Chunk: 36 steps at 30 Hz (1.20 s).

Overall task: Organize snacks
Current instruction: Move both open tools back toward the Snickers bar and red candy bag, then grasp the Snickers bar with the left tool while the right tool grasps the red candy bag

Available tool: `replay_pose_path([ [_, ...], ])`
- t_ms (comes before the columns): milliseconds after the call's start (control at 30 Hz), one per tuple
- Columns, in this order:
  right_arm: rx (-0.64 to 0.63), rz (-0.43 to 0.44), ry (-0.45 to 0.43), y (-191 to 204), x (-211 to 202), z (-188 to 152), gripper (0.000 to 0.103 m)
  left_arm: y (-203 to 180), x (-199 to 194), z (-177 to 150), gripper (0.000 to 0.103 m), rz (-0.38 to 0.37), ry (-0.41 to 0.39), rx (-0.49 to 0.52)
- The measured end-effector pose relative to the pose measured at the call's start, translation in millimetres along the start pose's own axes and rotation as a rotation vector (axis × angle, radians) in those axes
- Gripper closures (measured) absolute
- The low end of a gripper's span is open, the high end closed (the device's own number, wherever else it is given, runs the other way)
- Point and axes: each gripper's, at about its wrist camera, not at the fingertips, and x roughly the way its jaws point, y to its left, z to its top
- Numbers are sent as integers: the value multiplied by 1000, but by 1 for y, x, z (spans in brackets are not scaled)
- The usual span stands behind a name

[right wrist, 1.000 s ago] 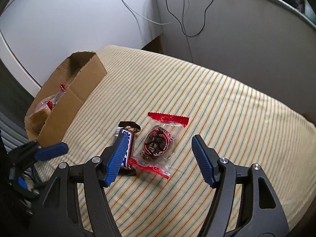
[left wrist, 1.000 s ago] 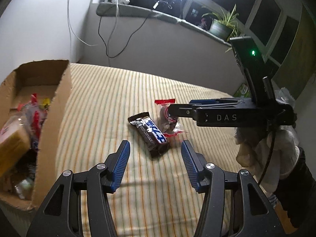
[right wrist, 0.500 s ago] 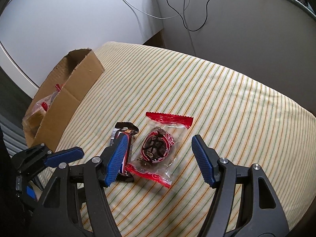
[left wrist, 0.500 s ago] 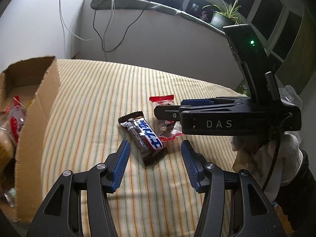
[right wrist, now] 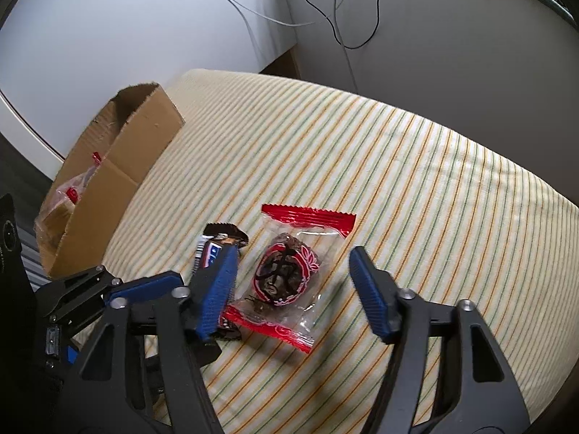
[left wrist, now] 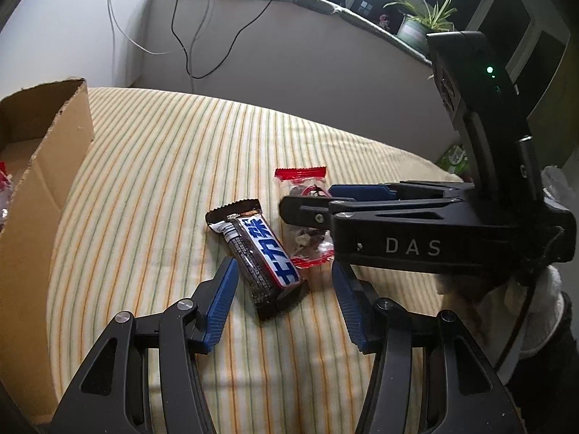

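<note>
A dark chocolate bar (left wrist: 261, 255) with a blue-and-white label lies on the striped cloth, its near end between the fingers of my open left gripper (left wrist: 284, 300). Next to it lies a clear packet with red ends (right wrist: 287, 276), holding a dark snack, between the fingers of my open right gripper (right wrist: 295, 289). The right gripper reaches in from the right in the left wrist view (left wrist: 307, 213) and covers part of the packet (left wrist: 300, 181). The bar's end (right wrist: 220, 238) shows behind my right gripper's left finger. The left gripper's tip (right wrist: 144, 285) shows low left.
An open cardboard box (left wrist: 47, 166) holding several wrapped snacks stands at the left edge of the cloth, also in the right wrist view (right wrist: 119, 181). Cables hang down the wall behind (left wrist: 191, 36). A potted plant (left wrist: 416, 29) sits on the back ledge.
Both grippers have moved forward and lower toward the two snacks. The bar now lies between the left fingers and the packet between the right ones. Both stay open.
</note>
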Motion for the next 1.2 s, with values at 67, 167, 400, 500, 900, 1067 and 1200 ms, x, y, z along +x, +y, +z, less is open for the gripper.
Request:
replay_pose_path([
  [67, -1, 2, 21, -1, 5, 0, 51, -1, 5, 0, 50, 5, 8, 0],
  [167, -2, -4, 21, -3, 5, -1, 51, -2, 10, 1, 50, 26, 12, 12],
  [400, -13, -29, 28, -9, 4, -2, 54, 2, 18, 6, 50, 75, 13, 27],
  [500, -17, -26, 32, -14, 3, -2, 54, 0, 24, 9, 50, 86, 14, 30],
  [900, -46, -50, 29, -13, 5, -2, 63, 6, 33, 11, 75, 135, 2, 77],
  [1067, -55, -74, 14, -8, 3, -6, 66, 4, 30, 6, 75, 146, -6, 86],
  [1200, -59, -75, 7, -3, 0, -9, 66, 2, 22, 2, 75, 141, -18, 86],
])
